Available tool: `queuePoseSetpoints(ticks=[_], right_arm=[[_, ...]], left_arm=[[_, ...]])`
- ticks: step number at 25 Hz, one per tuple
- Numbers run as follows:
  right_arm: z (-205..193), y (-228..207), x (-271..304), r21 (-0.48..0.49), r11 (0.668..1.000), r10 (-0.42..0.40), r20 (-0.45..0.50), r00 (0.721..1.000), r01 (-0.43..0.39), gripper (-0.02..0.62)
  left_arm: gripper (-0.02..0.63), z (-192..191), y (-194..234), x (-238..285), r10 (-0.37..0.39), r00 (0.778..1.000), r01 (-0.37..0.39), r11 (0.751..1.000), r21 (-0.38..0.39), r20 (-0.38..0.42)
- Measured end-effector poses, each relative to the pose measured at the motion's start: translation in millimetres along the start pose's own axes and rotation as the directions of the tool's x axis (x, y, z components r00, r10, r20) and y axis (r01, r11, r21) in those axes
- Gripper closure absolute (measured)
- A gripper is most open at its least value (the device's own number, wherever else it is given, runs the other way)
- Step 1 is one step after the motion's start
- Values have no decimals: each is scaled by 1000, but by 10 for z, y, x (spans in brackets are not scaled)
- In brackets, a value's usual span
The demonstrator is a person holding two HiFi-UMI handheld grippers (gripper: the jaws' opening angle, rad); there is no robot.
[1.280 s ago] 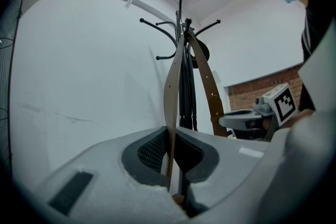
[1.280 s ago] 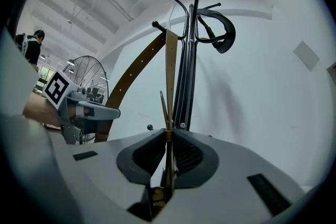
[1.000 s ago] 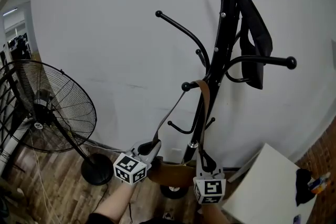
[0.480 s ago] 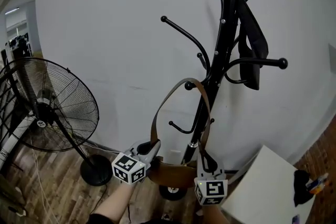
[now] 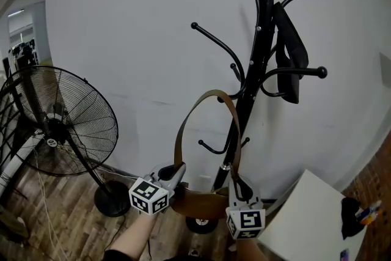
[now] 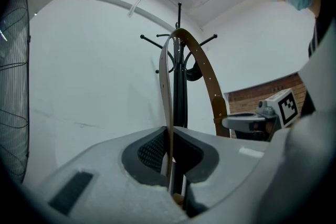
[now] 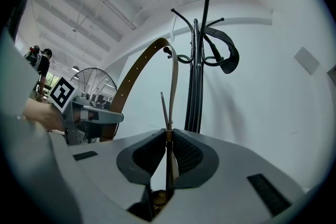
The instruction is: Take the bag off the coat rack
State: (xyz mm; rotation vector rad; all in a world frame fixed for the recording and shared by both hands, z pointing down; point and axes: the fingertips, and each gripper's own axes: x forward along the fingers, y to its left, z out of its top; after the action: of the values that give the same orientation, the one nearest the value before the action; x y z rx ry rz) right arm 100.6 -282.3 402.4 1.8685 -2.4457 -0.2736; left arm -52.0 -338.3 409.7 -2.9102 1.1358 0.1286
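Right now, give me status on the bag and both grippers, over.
Left gripper, right gripper both shut on strap. Brown bag low between them. Loop's top near a coat rack hook; clearance unclear.

A black pedestal fan [image 5: 61,125] stands at the far left on the wooden floor [image 5: 67,217], its round base [image 5: 113,198] near the white wall [image 5: 134,40]. At the near right is a white table [image 5: 305,217] holding a dark object [image 5: 351,211], with brick wall [image 5: 376,183] beside it.
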Motion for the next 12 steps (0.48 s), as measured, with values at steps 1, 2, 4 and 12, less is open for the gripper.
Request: queuePoseSetpoints(ticks=[1, 2, 4, 12], right_arm=[[3, 14, -17, 1, 1000, 2, 0, 1000, -2, 552], [5, 31, -35, 3, 1000, 3, -1, 1000, -3, 552], [11, 70, -76, 5, 1000, 5, -3, 1000, -5, 552], [-19, 258, -309, 21, 1000, 9, -21, 1000, -9, 552]], left_arm=[[594, 2, -8, -24, 2, 1000, -2, 1000, -1, -3], [594, 3, -15, -50, 4, 1000, -4, 1000, -3, -7], [594, 3, -32, -114, 8, 1000, -9, 1000, -9, -15], [594, -31, -158, -468, 23, 1000, -24, 999, -28, -17]])
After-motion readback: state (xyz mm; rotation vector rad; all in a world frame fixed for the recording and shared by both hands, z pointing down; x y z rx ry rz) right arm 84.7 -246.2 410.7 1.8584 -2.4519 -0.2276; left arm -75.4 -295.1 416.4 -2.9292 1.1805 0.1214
